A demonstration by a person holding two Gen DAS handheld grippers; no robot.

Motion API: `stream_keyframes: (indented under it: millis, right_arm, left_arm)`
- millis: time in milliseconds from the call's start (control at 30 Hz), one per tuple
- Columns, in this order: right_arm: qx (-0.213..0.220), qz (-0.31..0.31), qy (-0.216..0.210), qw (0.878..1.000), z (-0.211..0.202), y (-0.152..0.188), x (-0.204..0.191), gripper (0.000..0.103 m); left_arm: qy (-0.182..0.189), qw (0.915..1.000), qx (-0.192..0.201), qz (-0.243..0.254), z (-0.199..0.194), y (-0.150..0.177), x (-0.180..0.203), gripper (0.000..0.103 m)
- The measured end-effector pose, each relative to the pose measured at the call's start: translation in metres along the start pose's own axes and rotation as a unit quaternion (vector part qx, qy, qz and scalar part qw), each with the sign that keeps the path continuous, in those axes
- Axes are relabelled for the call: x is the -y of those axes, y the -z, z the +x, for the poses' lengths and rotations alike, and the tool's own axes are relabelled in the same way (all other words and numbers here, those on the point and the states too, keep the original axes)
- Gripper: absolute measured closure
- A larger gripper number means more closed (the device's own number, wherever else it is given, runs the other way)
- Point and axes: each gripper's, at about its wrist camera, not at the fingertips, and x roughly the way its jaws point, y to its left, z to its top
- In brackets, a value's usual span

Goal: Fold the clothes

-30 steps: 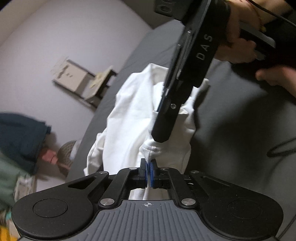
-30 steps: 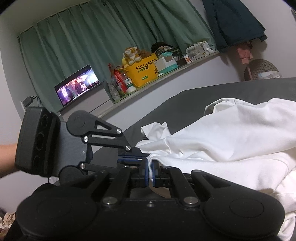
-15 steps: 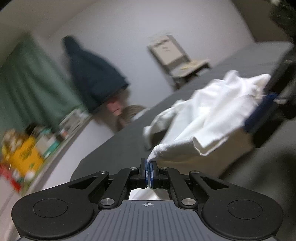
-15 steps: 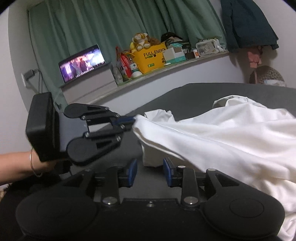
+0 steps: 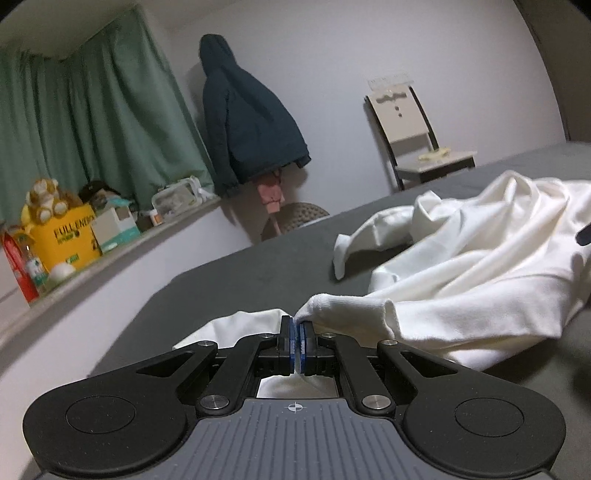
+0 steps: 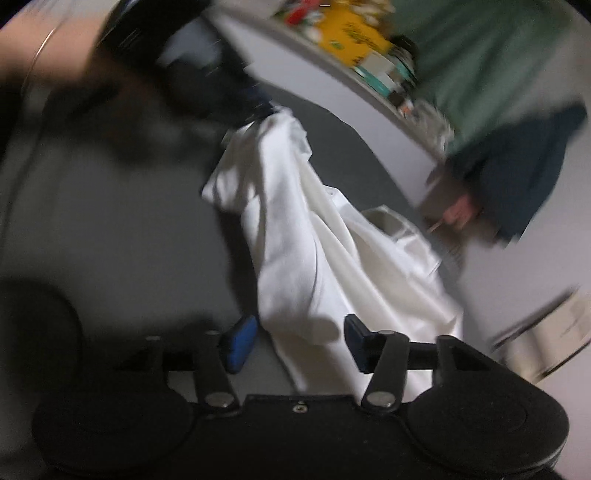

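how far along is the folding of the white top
Done: nothing neat yet; the white top lies crumpled on the grey bed. In hand: left gripper pinches one edge; right gripper is opening, cloth loose between its pads. Left: spreading flat and every fold.

From my right gripper point(image 6: 299, 339), blurred view: my jaws are opening, blue pads point(image 6: 240, 343) standing apart, with the lower edge of the white garment point(image 6: 314, 251) lying between them and neither pad pressing on it. The garment runs up across the grey bed point(image 6: 110, 240) to my left gripper point(image 6: 258, 105), whose tips meet its upper corner, a bare forearm with a thin bangle point(image 6: 40, 44) behind it. Beyond: a ledge with a yellow box point(image 6: 354, 33), green curtain point(image 6: 491, 55), dark hanging jacket point(image 6: 528, 166).
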Motion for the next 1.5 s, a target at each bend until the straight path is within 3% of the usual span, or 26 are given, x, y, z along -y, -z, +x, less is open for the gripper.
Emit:
stream_keyframes:
  millis: [267,467,633,700,800,933,967,1000,1033,1133,1200,1233,1300,1367,1400,1467,1500]
  right_arm:
    - [-0.101,-0.062,0.077,0.990,0.024,0.026,-0.003,0.040]
    - [-0.097,-0.150,0.076,0.981,0.030,0.040,-0.021,0.039]
    - [-0.089,-0.142,0.087,0.982,0.021,0.044,-0.023,0.041]
    - [-0.100,-0.134,0.094,0.981,0.020,0.044,-0.023,0.056]
    - [-0.097,-0.133,0.095,0.982,0.012,0.043,-0.026,0.057]
    - [-0.056,-0.137,0.093,0.985,0.003,0.036,-0.023,0.058]
    - [-0.053,-0.148,0.089,0.984,0.005,0.036,-0.021,0.074]
    - [-0.054,-0.149,0.077,0.984,0.008,0.035,-0.016,0.100]
    - [-0.056,-0.147,0.064,0.985,0.010,0.033,-0.011,0.099]
    - [-0.001,-0.005,-0.022,1.000,-0.003,0.023,0.037,0.100]
    - [0.037,0.132,-0.085,0.987,-0.010,0.025,0.084,0.100]
    - [0.050,0.189,-0.094,0.976,-0.006,0.027,0.106,0.100]
    - [0.053,0.307,-0.114,0.943,0.015,0.037,0.149,0.100]
    - [0.013,0.402,-0.155,0.902,0.048,0.051,0.178,0.100]
    - [-0.010,0.426,-0.165,0.889,0.063,0.056,0.183,0.100]
    - [-0.055,0.463,-0.181,0.866,0.091,0.065,0.188,0.098]
    - [-0.079,0.462,-0.177,0.866,0.101,0.066,0.185,0.094]
  left_arm:
    - [-0.005,0.9987,0.008,-0.051,-0.003,0.000,-0.009,0.100]
    - [-0.002,0.9976,0.004,-0.070,0.000,0.003,-0.012,0.100]
    - [-0.003,0.9967,-0.001,-0.081,0.003,0.004,-0.014,0.100]
    - [-0.003,0.9966,-0.004,-0.083,0.004,0.005,-0.013,0.100]
    - [-0.005,0.9964,-0.008,-0.084,0.006,0.005,-0.013,0.100]
    - [-0.008,0.9956,-0.008,-0.093,0.006,0.005,-0.014,0.100]
    - [-0.008,0.9953,-0.007,-0.096,0.006,0.005,-0.015,0.100]
    - [-0.009,0.9953,-0.008,-0.096,0.006,0.005,-0.015,0.100]
    - [-0.010,0.9954,-0.009,-0.095,0.007,0.006,-0.015,0.100]
    - [-0.014,0.9950,-0.014,-0.098,0.008,0.006,-0.015,0.100]
    - [-0.016,0.9946,-0.018,-0.101,0.010,0.007,-0.016,0.100]
    - [-0.016,0.9945,-0.021,-0.101,0.011,0.008,-0.015,0.100]
    - [-0.015,0.9948,-0.027,-0.097,0.014,0.009,-0.013,0.100]
    - [-0.008,0.9950,-0.035,-0.093,0.017,0.010,-0.010,0.100]
    - [-0.006,0.9953,-0.039,-0.089,0.019,0.011,-0.008,0.100]
    - [-0.001,0.9957,-0.045,-0.081,0.022,0.012,-0.005,0.100]
    - [0.000,0.9958,-0.047,-0.078,0.023,0.012,-0.004,0.100]
